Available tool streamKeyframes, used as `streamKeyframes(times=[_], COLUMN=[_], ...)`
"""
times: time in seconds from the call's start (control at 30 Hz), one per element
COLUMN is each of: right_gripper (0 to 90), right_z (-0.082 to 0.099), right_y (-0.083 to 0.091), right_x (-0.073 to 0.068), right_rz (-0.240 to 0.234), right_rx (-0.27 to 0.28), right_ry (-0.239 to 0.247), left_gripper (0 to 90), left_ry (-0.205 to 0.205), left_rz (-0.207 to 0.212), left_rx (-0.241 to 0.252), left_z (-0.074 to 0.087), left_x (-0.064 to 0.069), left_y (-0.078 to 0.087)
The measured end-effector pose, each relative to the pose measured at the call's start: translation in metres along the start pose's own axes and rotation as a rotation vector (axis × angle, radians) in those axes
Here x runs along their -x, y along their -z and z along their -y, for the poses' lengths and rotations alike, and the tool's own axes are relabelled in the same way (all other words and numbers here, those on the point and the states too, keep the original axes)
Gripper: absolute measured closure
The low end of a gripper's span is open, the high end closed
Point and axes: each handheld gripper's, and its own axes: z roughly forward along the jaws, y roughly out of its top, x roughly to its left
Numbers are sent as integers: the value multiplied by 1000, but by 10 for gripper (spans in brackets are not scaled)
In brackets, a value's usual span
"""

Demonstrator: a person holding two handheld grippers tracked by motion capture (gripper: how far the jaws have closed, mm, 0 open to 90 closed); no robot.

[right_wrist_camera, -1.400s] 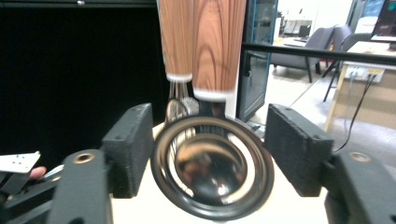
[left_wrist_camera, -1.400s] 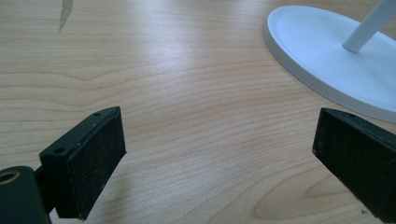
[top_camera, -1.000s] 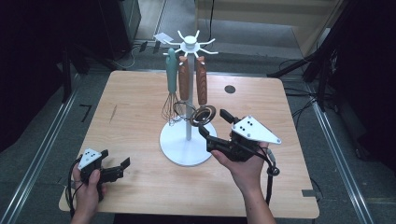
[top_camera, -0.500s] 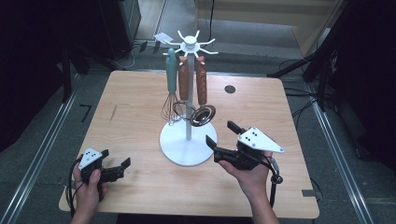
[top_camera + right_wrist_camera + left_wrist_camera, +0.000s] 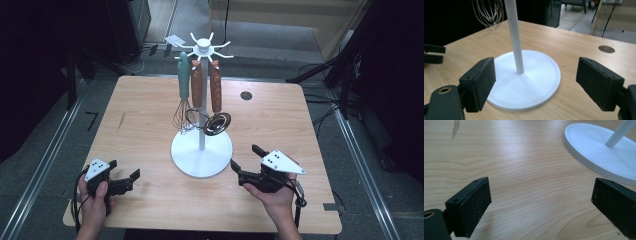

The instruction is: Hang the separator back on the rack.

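A white utensil stand (image 5: 201, 152) sits mid-table. From its top hang a teal-handled whisk (image 5: 184, 82) and two wooden-handled utensils (image 5: 215, 85). My right gripper (image 5: 245, 156) hovers low over the table, just right of the stand's round base (image 5: 529, 82). It points at the pole (image 5: 515, 37) and is open; its jaws have just been opening, with nothing between them. My left gripper (image 5: 125, 169) rests near the front left edge, open and holding nothing. It faces bare wood, and the stand base (image 5: 599, 152) lies off to its right.
The wooden table (image 5: 150, 115) has a small dark hole (image 5: 245, 95) at the back right. Whisk wires (image 5: 487, 10) hang above the base on the left. Dark floor, cables and stands surround the table.
My right gripper has dropped from beside the hanging utensils to just above the table, coming nearer the front edge. The left gripper has stayed where it was.
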Motion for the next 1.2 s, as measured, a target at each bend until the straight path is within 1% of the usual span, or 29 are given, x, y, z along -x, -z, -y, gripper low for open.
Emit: streamKeyframes(times=[0.13,0.23,0.3,0.37,0.57,0.7,0.9,1.0,1.2], right_gripper=[168,167,167,167,168,171,173,173,175], right_z=[13,20,24,27,42,51,66,71,80], right_y=[2,4,4,3,4,9,16,20,26], right_x=[8,12,15,17,26,36,54,62,71], right_rz=[2,19,28,40,75,95,150,189,220], right_rx=[-22,-34,-42,-48,-86,-96,-121,-139,-165], right_ry=[-25,-27,-42,-38,-48,-64,-88,-82,-88], left_gripper=[26,26,26,26,26,26,26,26,26], left_ry=[-2,3,6,6,6,9,10,11,10], left_rz=[-3,1,2,2,2,2,3,4,3], left_rx=[0,3,3,3,4,4,5,5,5], left_z=[0,0,0,0,0,0,0,0,0], left_x=[0,0,-1,-1,-1,-1,-1,-1,-1], left_y=[0,0,0,0,0,1,1,1,1])
